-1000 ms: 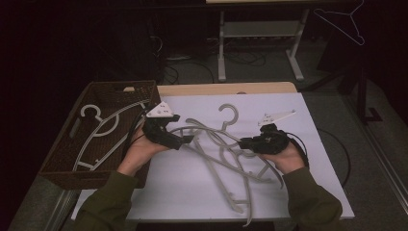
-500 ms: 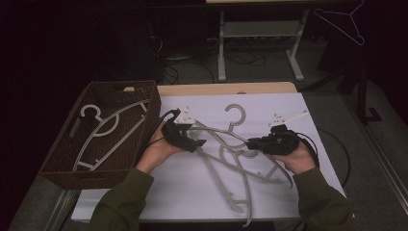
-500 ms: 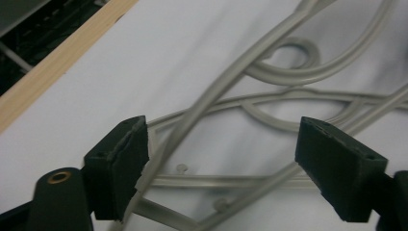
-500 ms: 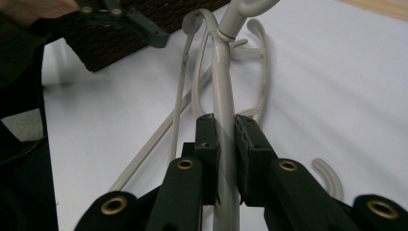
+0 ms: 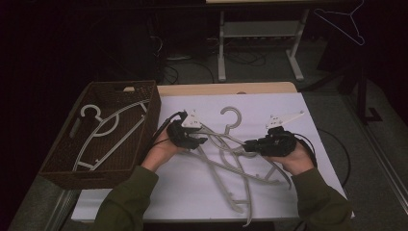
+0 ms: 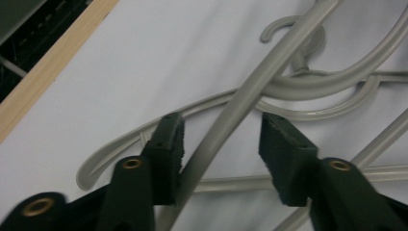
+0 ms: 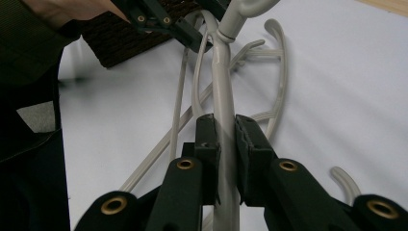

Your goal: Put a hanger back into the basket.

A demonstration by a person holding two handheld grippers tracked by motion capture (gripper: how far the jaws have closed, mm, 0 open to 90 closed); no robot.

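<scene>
Several grey plastic hangers [image 5: 226,161] lie tangled on the white table cover. My right gripper [image 5: 246,146] [image 7: 226,122] is shut on one arm of a hanger [image 7: 222,72], which runs up toward its hook. My left gripper [image 5: 204,140] [image 6: 219,130] is open at the left side of the pile. A thick hanger arm [image 6: 240,103] passes between its jaws, close to the left pad [image 6: 169,144] and apart from the right one. In the right gripper view the left gripper [image 7: 190,36] sits at the far end of the held hanger.
A dark wicker basket [image 5: 151,110] stands at the table's left with one grey hanger [image 5: 103,130] inside. The white cover [image 5: 183,192] is bare in front of the pile. A wire hanger [image 5: 344,19] hangs at the back right, above white desk legs [image 5: 221,43].
My left gripper has moved right from the basket's edge to the hanger pile. My right gripper has shifted slightly, and the hangers have moved a little with it.
</scene>
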